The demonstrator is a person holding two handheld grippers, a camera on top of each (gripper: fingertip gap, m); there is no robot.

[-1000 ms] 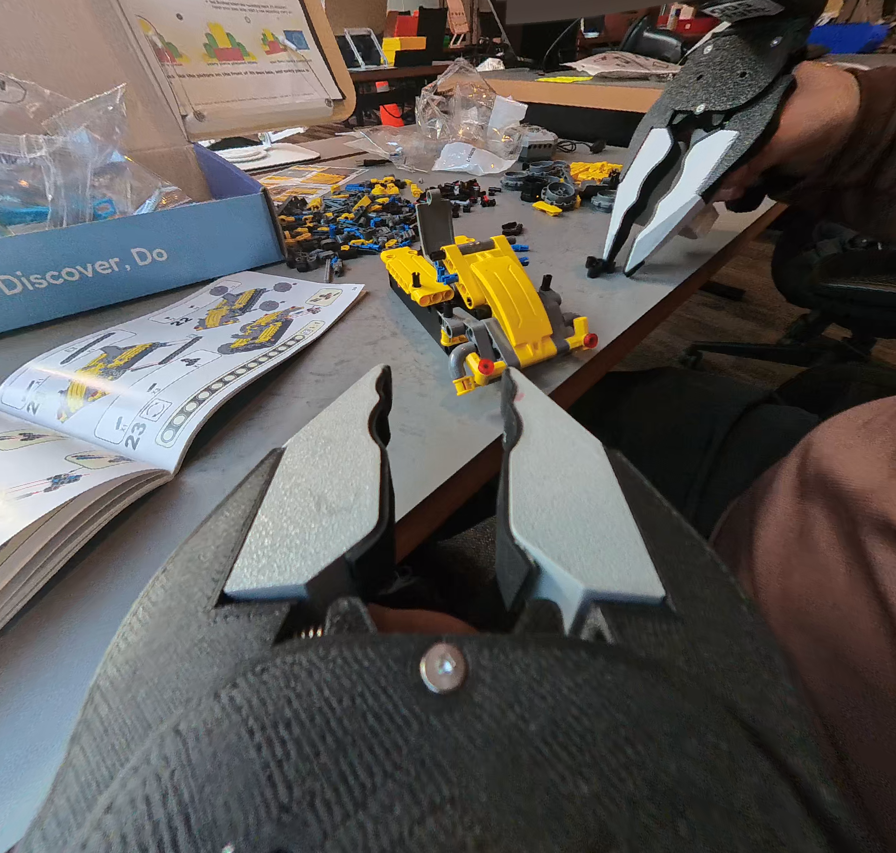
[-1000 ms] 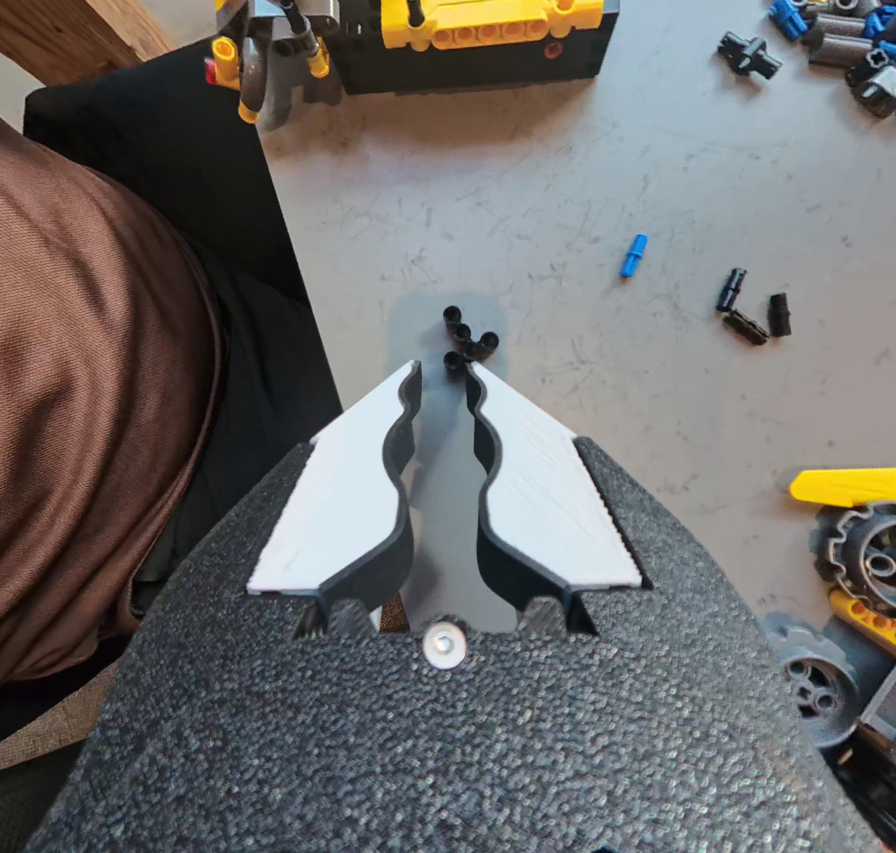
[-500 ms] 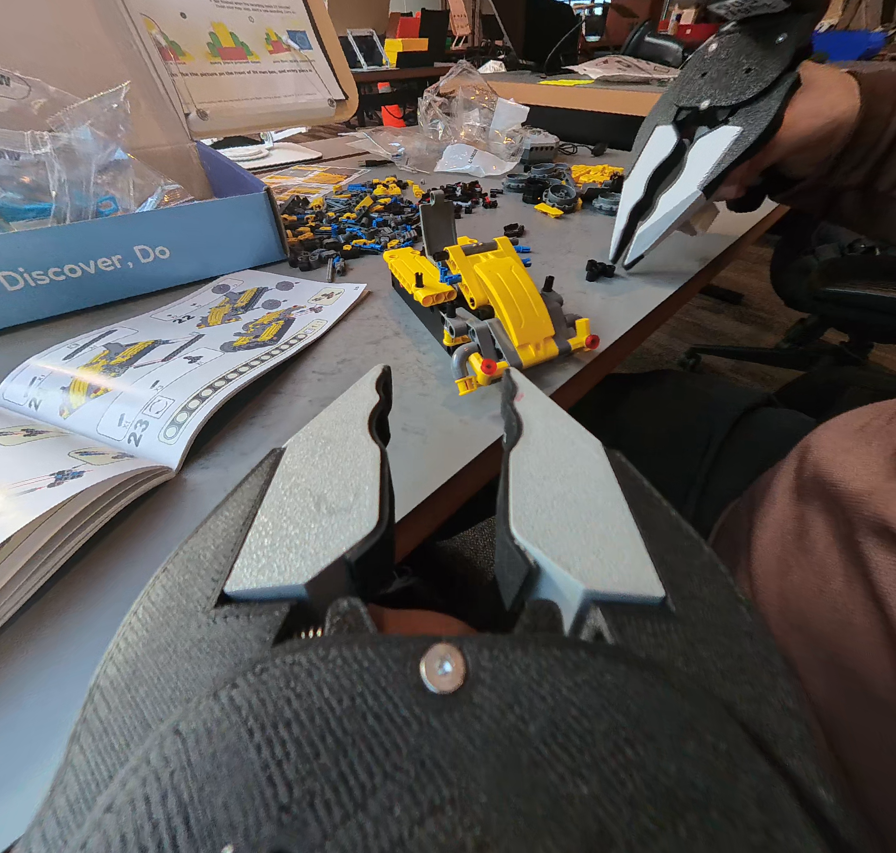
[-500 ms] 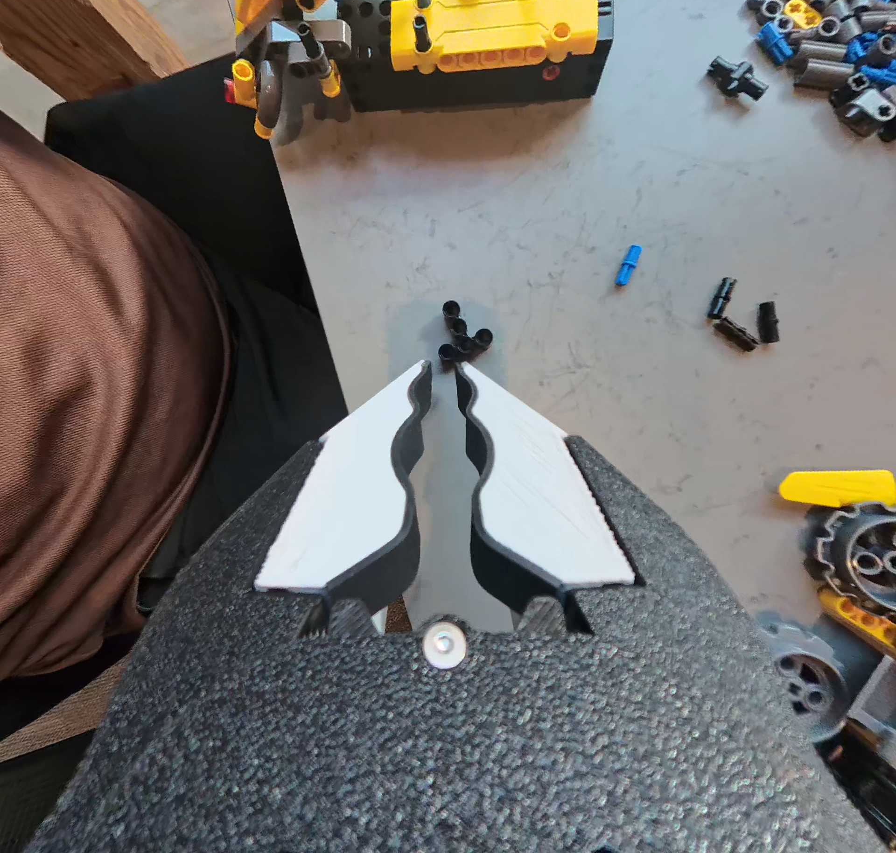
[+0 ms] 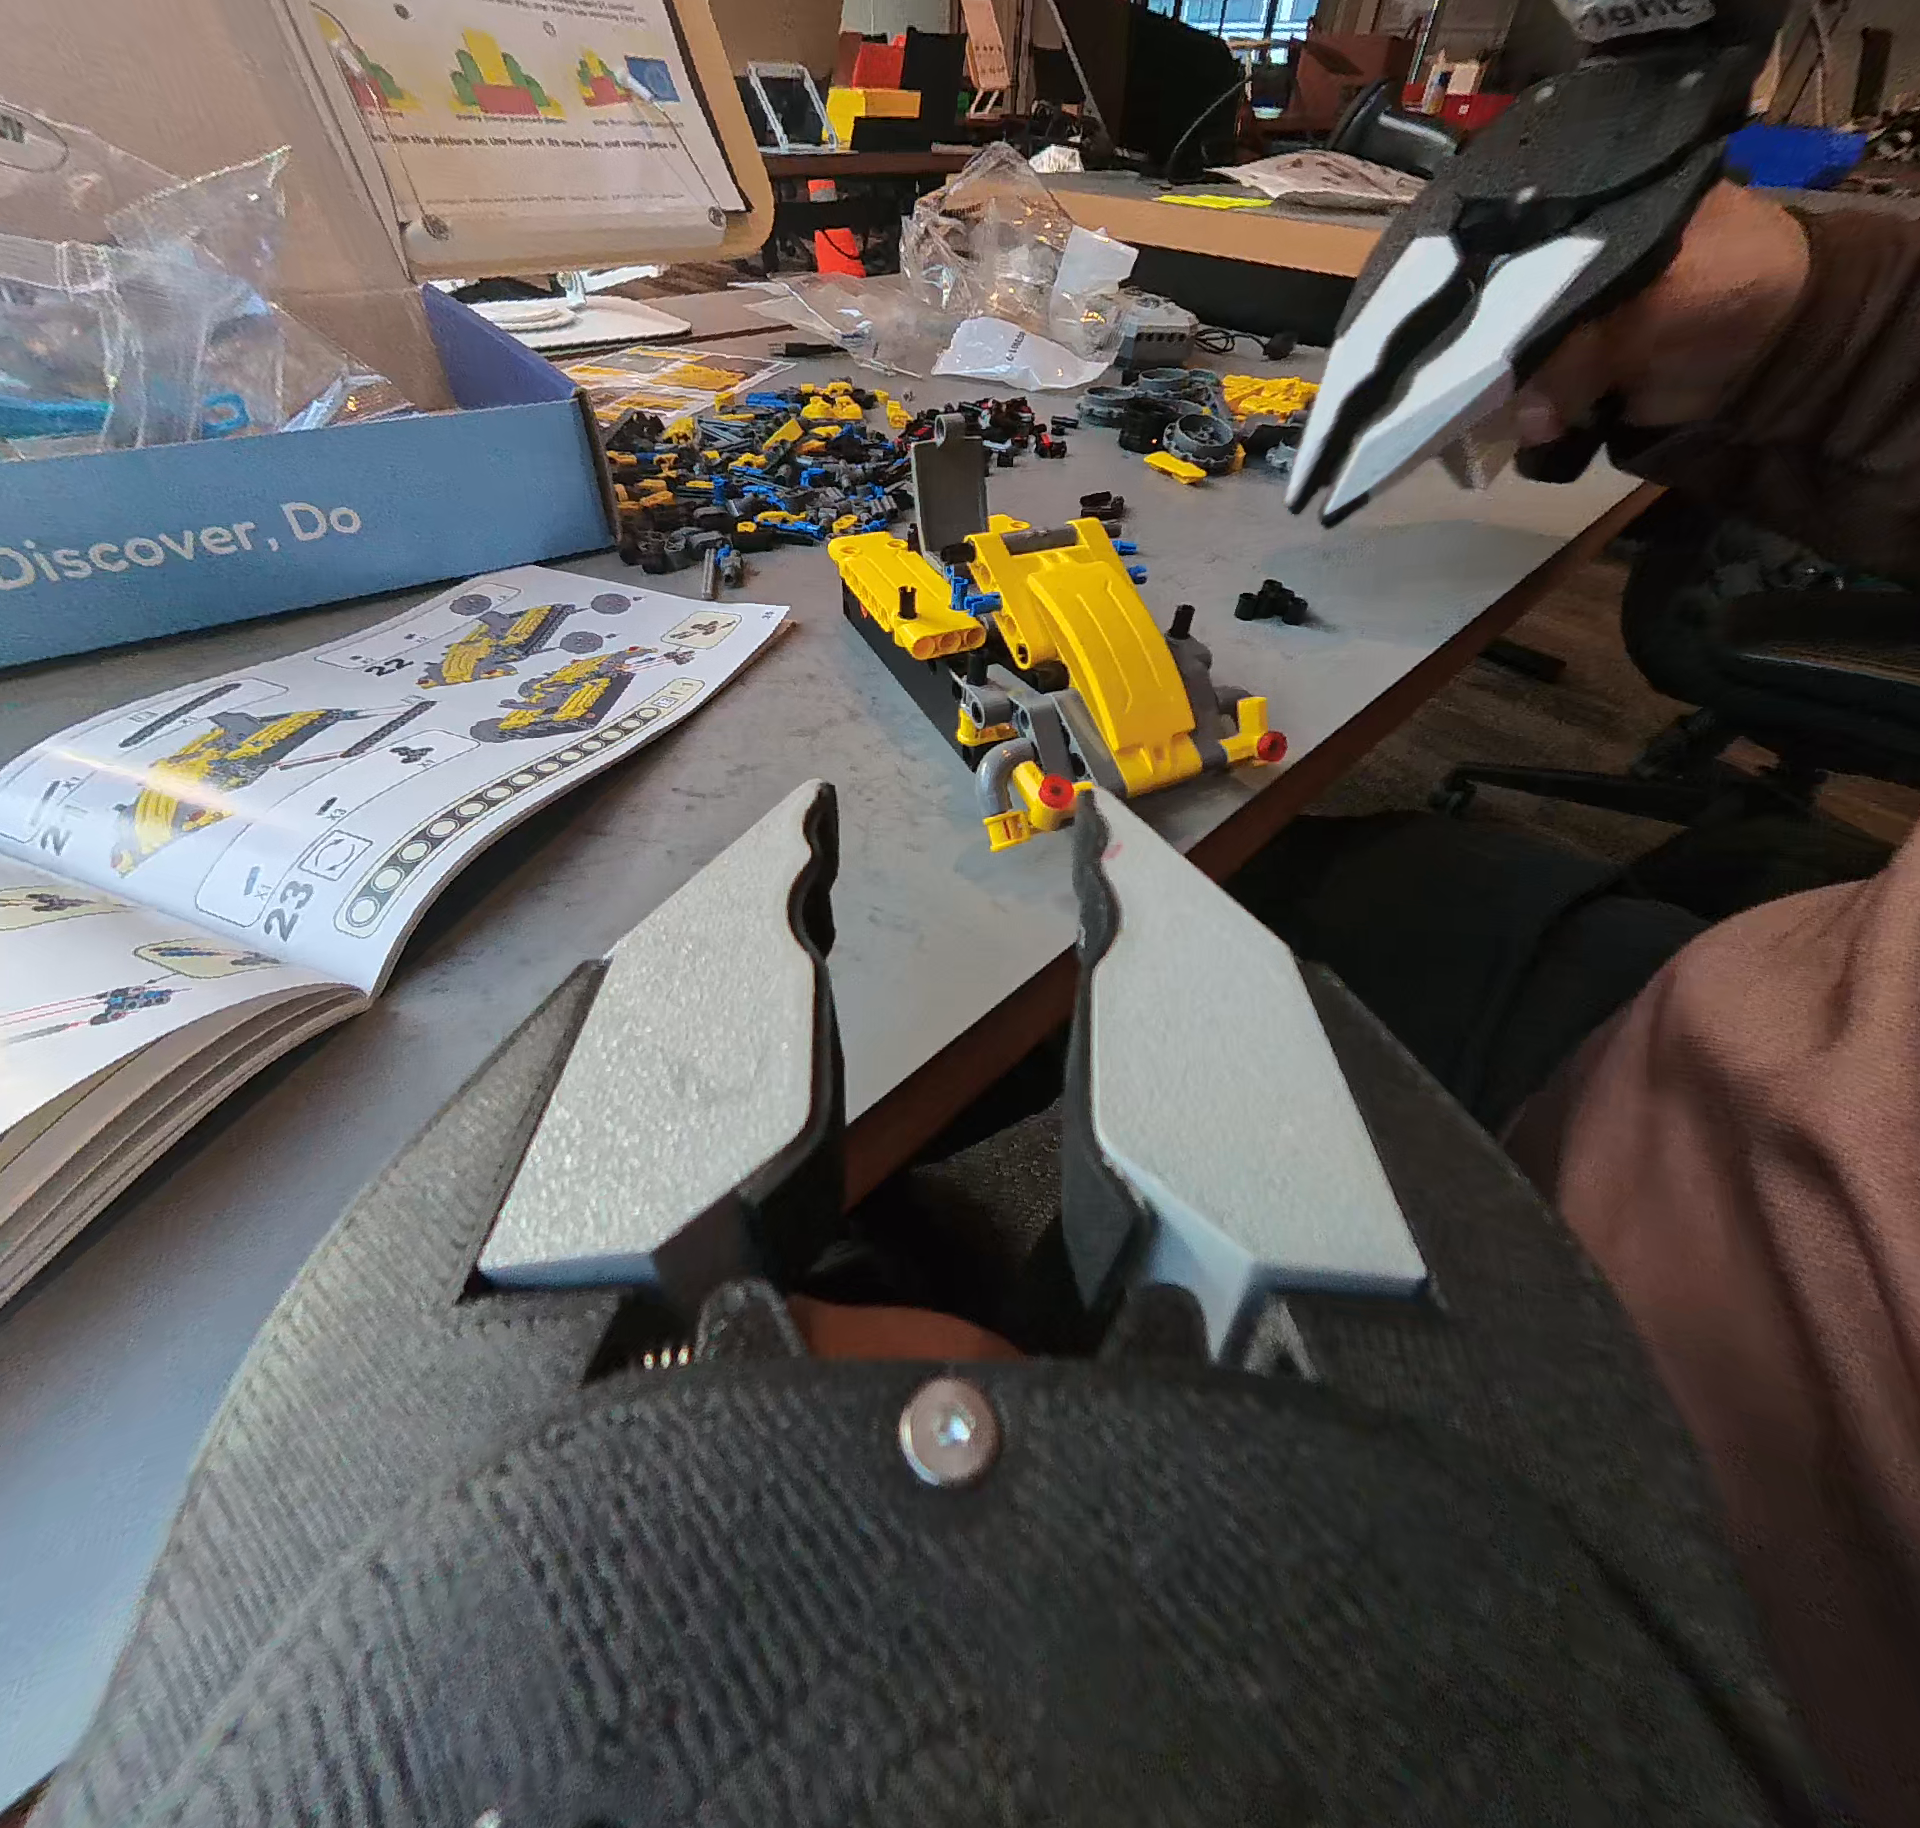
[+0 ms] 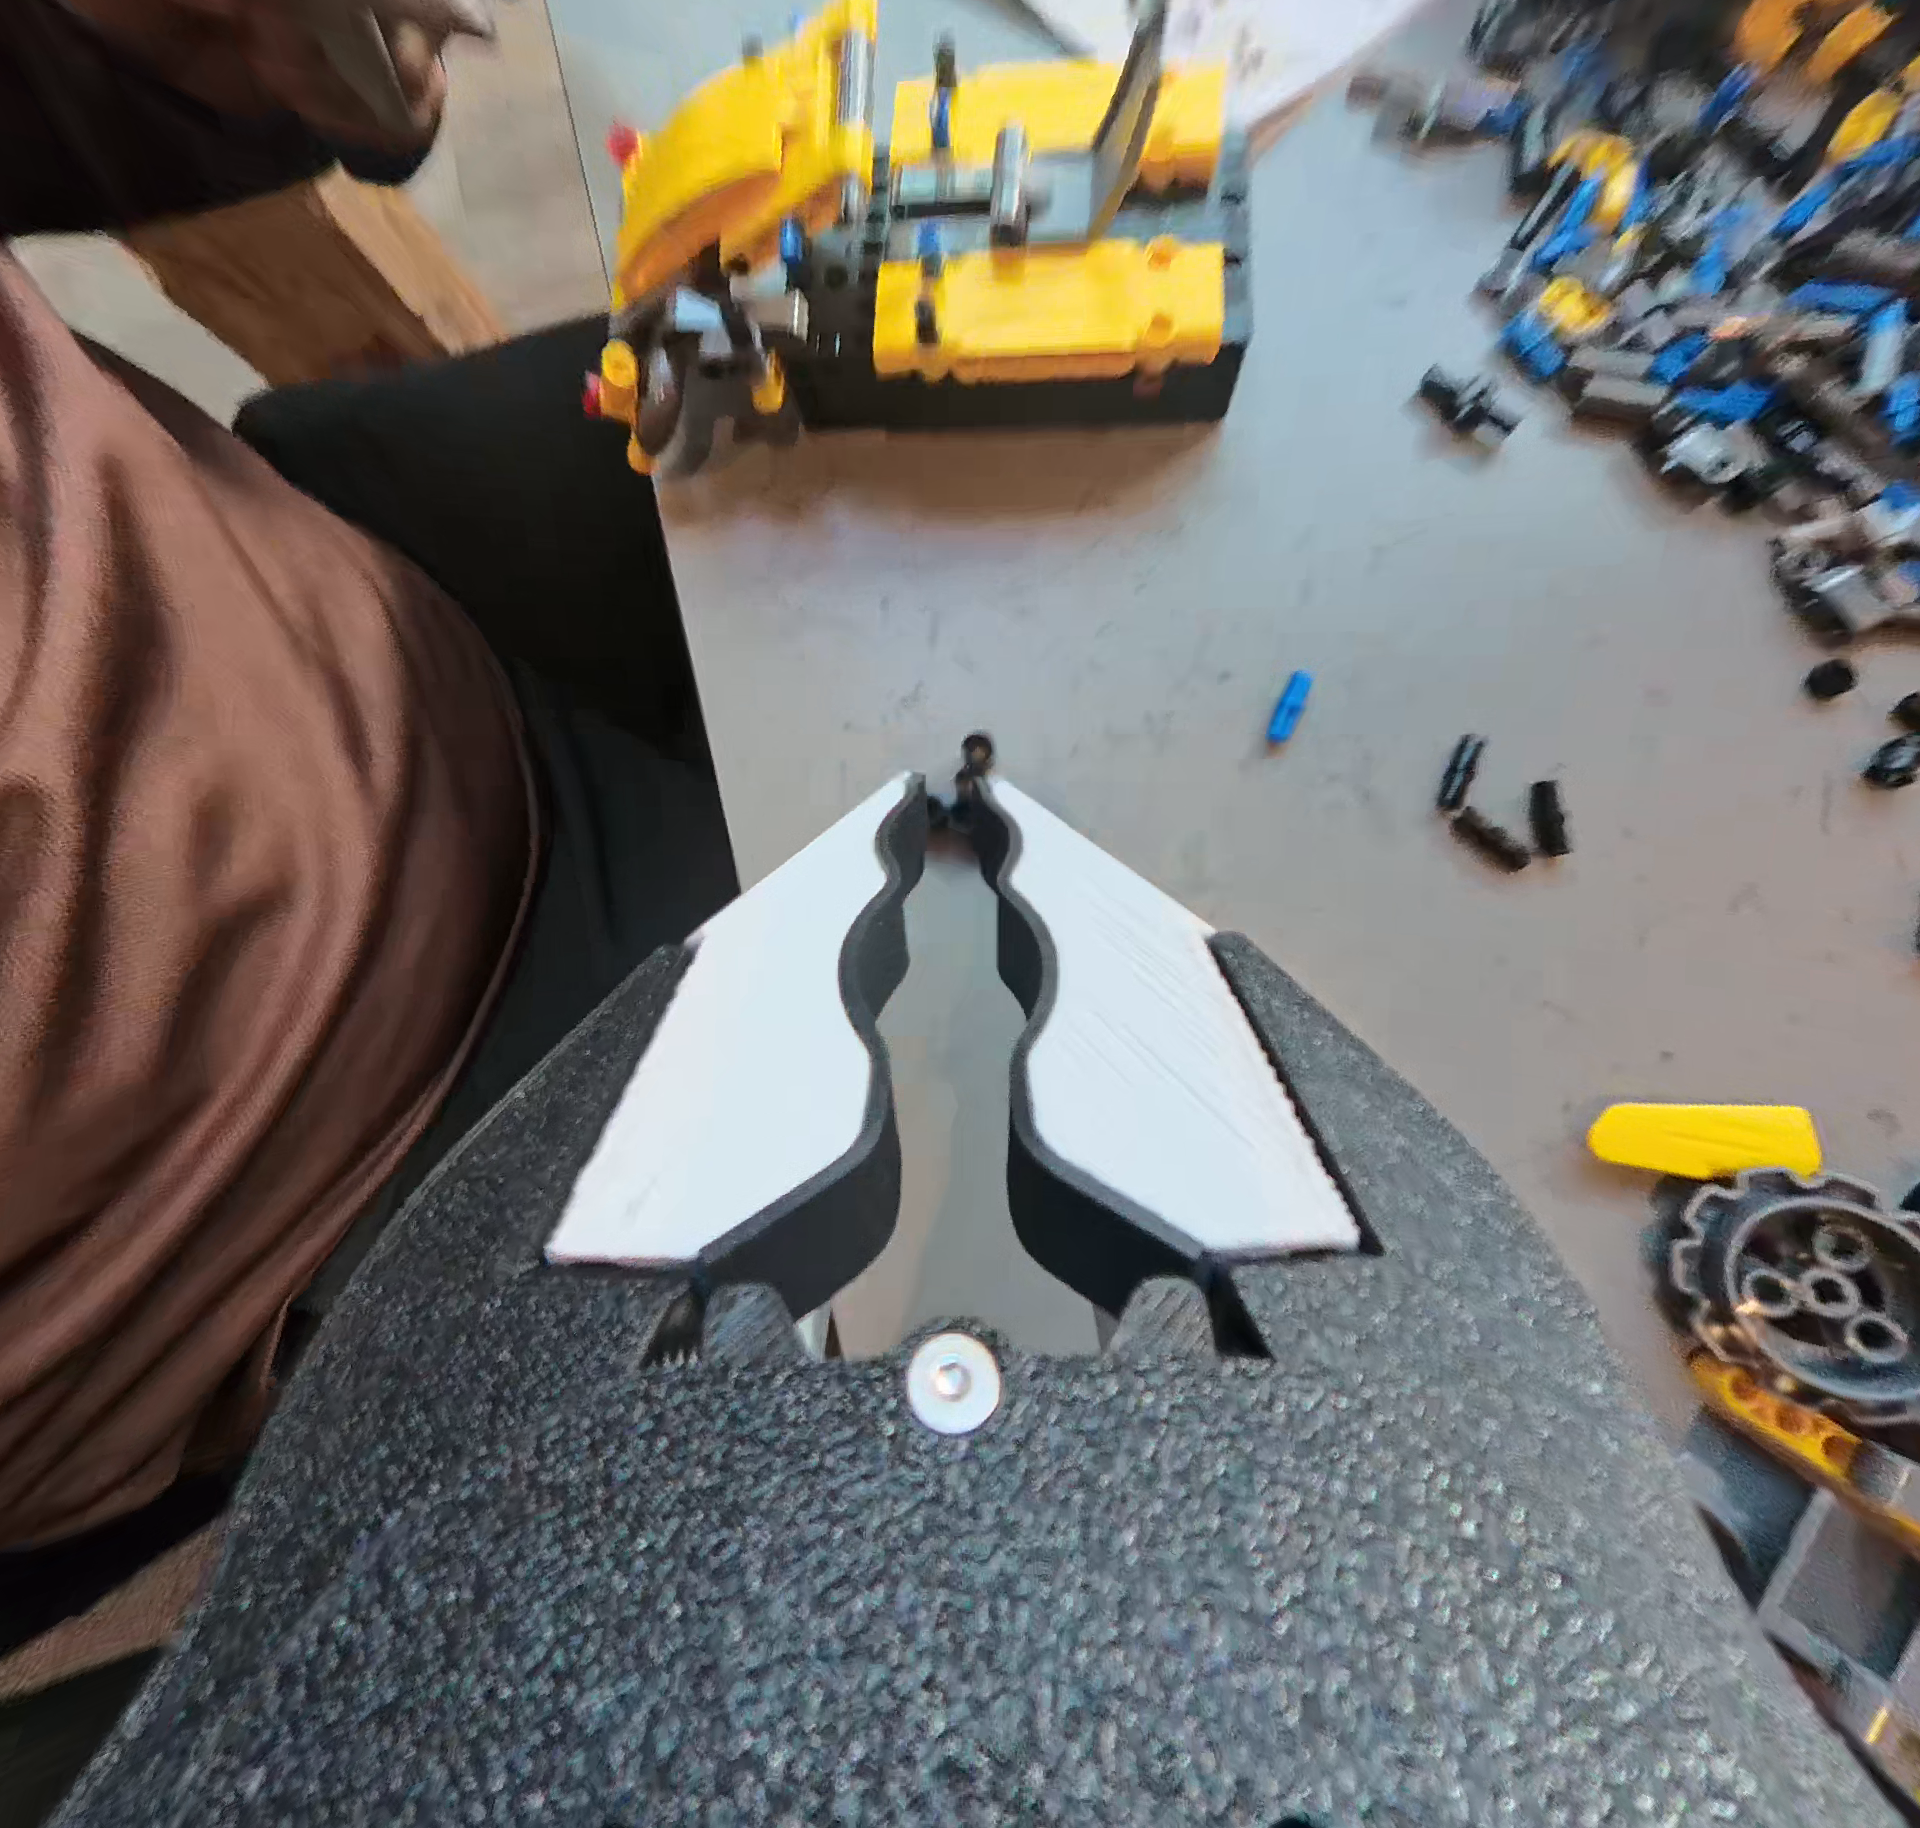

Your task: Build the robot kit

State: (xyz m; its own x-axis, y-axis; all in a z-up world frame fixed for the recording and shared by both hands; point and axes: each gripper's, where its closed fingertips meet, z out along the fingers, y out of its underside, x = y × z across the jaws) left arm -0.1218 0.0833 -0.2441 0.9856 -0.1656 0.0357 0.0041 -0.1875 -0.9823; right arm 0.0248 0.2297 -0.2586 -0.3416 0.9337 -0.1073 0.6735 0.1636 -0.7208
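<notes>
Left claw [image 5: 951, 822]: spread wide, empty. It hangs low at the near edge of the worktop [image 5: 1403, 573], partly over the person's lap. Nearest thing is the front end of the half-built yellow model [image 5: 1081, 635], just beyond its tips, not touching. Looks parked there, probably to stay clear of the other side.

Right claw [image 5: 1314, 505]: tips narrowed to a slim gap, nothing pinched. It is held up off the worktop, angled down. The small black connector piece [image 5: 1270, 602] lies flat on the worktop below the tips and a bit nearer the model, apart from them. In the right wrist view the piece shows just past and between the tips, but that is line of sight, not contact. That view is motion-blurred.

Around it:
- Model sits near the worktop's edge, nose toward the person, likely so both claws can reach it.
- Open instruction booklet [image 5: 312, 770] lies left of the model, pages up, presumably for reference.
- Blue box [image 5: 312, 521] behind the booklet, clear bags inside.
- Loose parts pile [image 5: 769, 469] behind the model, black, blue and yellow.
- Blue pin [image 6: 1288, 706] and a few black pins [image 6: 1496, 822] lie apart, right of the connector.
- Dark toothed wheel [image 6: 1808, 1290] and a yellow panel [image 6: 1704, 1139] sit at the right claw's far side.
</notes>
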